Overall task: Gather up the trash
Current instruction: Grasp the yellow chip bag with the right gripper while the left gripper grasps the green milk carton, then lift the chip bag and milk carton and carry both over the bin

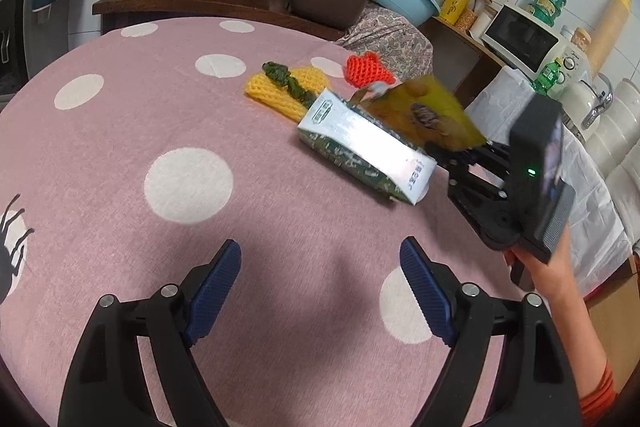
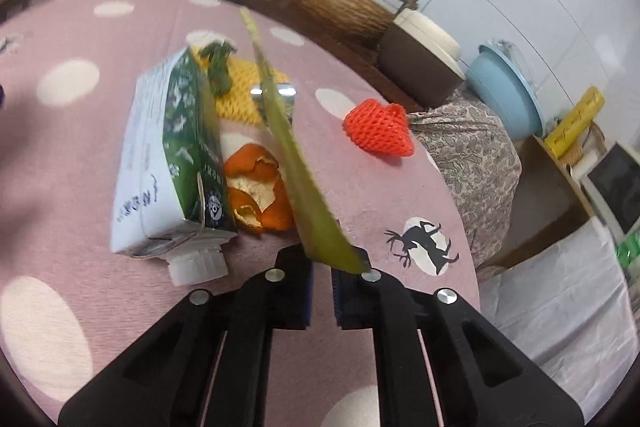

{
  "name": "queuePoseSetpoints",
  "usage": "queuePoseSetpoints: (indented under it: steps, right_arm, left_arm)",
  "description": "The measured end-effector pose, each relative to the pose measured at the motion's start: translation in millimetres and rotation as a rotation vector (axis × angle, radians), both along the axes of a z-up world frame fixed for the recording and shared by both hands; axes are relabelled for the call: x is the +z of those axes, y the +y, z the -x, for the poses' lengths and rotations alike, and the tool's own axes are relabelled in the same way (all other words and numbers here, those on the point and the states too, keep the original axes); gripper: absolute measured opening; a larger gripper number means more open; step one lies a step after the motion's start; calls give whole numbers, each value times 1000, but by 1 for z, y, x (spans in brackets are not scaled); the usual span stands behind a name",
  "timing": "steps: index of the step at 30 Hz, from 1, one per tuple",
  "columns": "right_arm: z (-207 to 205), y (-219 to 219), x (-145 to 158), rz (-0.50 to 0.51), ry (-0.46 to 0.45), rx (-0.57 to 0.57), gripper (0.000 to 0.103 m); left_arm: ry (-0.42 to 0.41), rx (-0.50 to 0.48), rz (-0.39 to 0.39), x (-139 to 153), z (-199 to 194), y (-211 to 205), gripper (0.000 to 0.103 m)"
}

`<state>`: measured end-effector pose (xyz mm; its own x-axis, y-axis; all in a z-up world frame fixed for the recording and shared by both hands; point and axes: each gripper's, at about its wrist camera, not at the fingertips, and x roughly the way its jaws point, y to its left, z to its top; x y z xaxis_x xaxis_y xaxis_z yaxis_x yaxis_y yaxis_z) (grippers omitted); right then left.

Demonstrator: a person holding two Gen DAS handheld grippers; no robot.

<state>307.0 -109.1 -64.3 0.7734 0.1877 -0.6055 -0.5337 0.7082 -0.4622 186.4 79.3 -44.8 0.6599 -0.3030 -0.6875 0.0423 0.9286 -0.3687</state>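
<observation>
Table, round, under a pink cloth with white dots; the trash lies grouped toward its far right edge.

1. Carton: green-and-white drink box on its side, white screw cap toward the right gripper. Probably empty and light; stiff walls that would dent under a hard squeeze. Best taken across the narrow flat sides at mid-body, not by the cap.
2. Wrapper: yellow-green foil packet, held edge-on by its near corner in the right gripper, whose fingers are closed on it. Very light, limp, slick; likely to flap or slide out of a shallow corner pinch.
3. Yellow foam net, flat, beyond the carton, with a dark green scrap on top. Soft, springy; pinch an edge.
4. Red foam net, alone, nearest the right edge. Same handling.
5. Orange peel, between carton and wrapper. Light, brittle, curled; grip a raised rim.

Left gripper: fingers wide apart, empty, over bare cloth near the front edge.
</observation>
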Motion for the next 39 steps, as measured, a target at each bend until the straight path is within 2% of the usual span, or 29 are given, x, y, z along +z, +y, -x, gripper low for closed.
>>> queuePoseSetpoints:
  steps: [5,7,10,13,16,21,24,25,28,31,35,39]
  right_arm:
    - [15,-27,23,-146,38,-57,6]
    - [26,-34,28,-161,28,-68,6]
    - [39,-45,35,-178,15,-74,6]
    - [56,-56,37,-197,-2,-89,6]
    - [70,-63,38,-222,-3,-92,6]
    - [93,-71,36,-241,-18,-102,6]
    - [100,-74,33,-258,-14,-112,6]
    - [102,-76,32,-268,-10,-116,6]
    - [110,-80,29,-296,-11,-139,6]
    - [120,-84,28,-330,-23,-167,6]
    - [130,-89,23,-389,-20,-185,6]
    - [139,-92,20,-422,-16,-188,6]
  left_arm:
    - [4,15,77,11,-29,-11,95]
    - [29,21,96,14,-44,-19,95]
    - [73,41,84,15,-72,-31,95]
    - [140,85,122,8,-97,-37,95]
    - [193,121,113,0,-116,-44,95]
    - [228,157,113,-11,-129,-44,87]
    - [239,174,106,-16,-133,-43,74]
    - [238,173,112,-17,-133,-42,73]
    - [226,172,117,-16,-130,-43,70]
    - [204,158,130,-13,-121,-44,62]
    - [155,133,98,-6,-102,-45,52]
    - [111,110,114,0,-82,-43,51]
